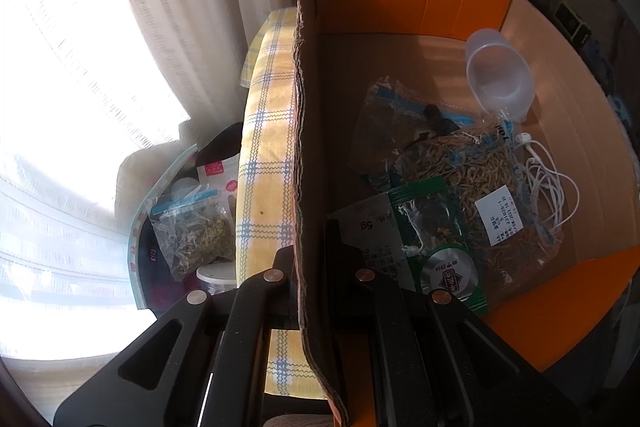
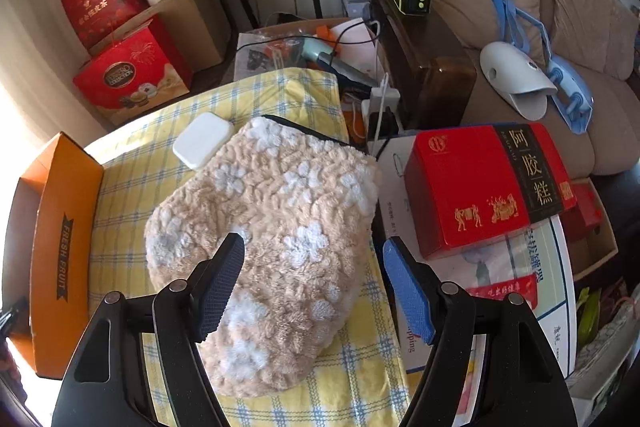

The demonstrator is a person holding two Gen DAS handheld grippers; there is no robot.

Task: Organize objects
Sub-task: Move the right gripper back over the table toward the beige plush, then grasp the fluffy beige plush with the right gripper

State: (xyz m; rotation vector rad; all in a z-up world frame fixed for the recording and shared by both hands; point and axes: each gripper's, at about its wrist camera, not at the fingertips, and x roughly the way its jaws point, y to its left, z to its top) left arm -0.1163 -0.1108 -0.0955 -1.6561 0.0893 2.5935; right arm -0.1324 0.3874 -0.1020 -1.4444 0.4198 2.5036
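The right gripper hung low in the frame with its jaws apart, nothing between the pads, poised over the near end of a fluffy beige pouch patterned with white flowers. The dark left finger sat over the plush; the blue-padded one stood off the pouch's right edge, above the yellow checked cloth. From where I stood, the step looked like a pick-up of that pouch for the orange box at the left of the frame, marked FRESH FRUIT. To do it well, I'd have said, the jaws needed to come down astride a narrow part of the soft body and bite deep, since plush squashes and slips out of a shallow pinch. A small white case lay touching the pouch's upper left corner and might get dragged along.

The left gripper was clamped on the box's cardboard wall, the flap running up the middle of its view. That hold seemed meant to steady the box. Inside already lay bags of dried herbs, a green sachet, a clear plastic cup and white earphones, with free floor in the upper left.
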